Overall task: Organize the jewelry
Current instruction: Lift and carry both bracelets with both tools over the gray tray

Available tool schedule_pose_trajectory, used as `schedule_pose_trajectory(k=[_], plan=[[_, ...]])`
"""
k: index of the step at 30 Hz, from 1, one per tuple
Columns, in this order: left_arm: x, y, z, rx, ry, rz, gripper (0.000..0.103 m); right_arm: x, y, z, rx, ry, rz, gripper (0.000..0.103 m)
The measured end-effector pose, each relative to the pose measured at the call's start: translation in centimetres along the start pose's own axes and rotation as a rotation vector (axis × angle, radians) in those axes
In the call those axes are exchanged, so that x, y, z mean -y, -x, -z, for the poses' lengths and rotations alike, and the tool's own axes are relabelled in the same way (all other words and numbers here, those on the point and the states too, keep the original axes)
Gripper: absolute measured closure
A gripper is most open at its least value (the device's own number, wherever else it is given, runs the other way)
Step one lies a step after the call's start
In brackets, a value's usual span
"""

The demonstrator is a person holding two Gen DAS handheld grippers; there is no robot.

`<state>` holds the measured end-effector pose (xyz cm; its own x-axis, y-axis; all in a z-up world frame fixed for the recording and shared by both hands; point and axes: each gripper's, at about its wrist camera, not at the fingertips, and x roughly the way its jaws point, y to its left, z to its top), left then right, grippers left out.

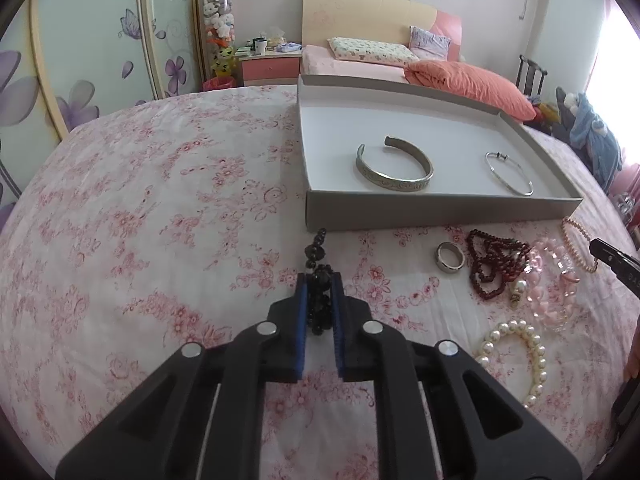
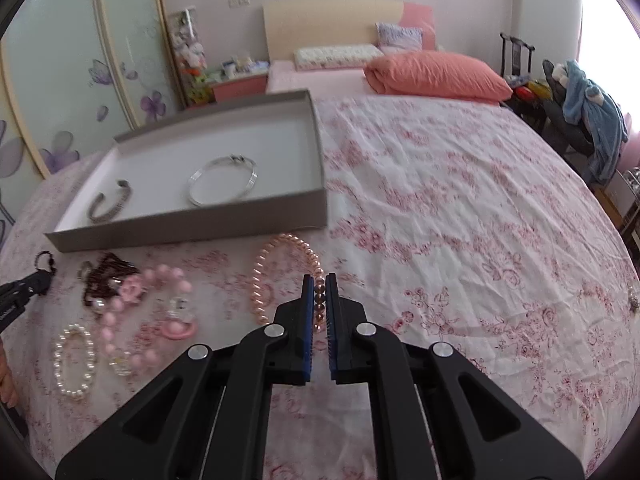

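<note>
My left gripper (image 1: 319, 280) is shut on a black bead bracelet (image 1: 318, 260), just in front of the grey tray (image 1: 440, 204). The tray holds a silver cuff (image 1: 394, 168) and a thin silver bangle (image 1: 510, 172). My right gripper (image 2: 319, 280) is shut on a pink-gold pearl bracelet (image 2: 280, 272) lying on the bedsheet. The tray (image 2: 192, 228), the cuff (image 2: 112, 200) and the bangle (image 2: 222, 180) also show in the right wrist view. Loose on the sheet lie a steel ring (image 1: 450, 256), dark red beads (image 1: 494, 260), pink beads (image 1: 554, 284) and a white pearl bracelet (image 1: 516, 360).
The floral bedsheet (image 2: 460, 208) spreads wide to the right of the tray. An orange pillow (image 2: 436, 74) and the headboard are at the far end. A chair with blue clothes (image 2: 588, 120) stands at the right. The left gripper's tip (image 2: 24, 288) shows at the right view's left edge.
</note>
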<state>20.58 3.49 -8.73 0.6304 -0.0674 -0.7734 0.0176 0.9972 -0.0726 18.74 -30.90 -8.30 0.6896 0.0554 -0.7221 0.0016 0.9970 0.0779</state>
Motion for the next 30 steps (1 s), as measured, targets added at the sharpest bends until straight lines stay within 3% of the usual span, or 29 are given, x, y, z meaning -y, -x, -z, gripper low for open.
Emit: schedule_pose_trajectory(k=[7, 17, 30], plan=[[0.5, 3.1, 0.7, 0.109, -0.015, 0.005, 0.092, -1.6, 4.5, -0.2, 0.155, -0.012, -0.09, 0.096], [2.1, 7.7, 1.1, 0.265, -0.04, -0.001, 0.092, -2.7, 8.7, -0.1, 0.295, -0.054, -0.164, 0.096], [5.7, 13.4, 1.2, 0.468, -0.099, -0.011, 0.092, -5.7, 13.8, 0.8, 0.548, 0.033, -0.115, 0.096]])
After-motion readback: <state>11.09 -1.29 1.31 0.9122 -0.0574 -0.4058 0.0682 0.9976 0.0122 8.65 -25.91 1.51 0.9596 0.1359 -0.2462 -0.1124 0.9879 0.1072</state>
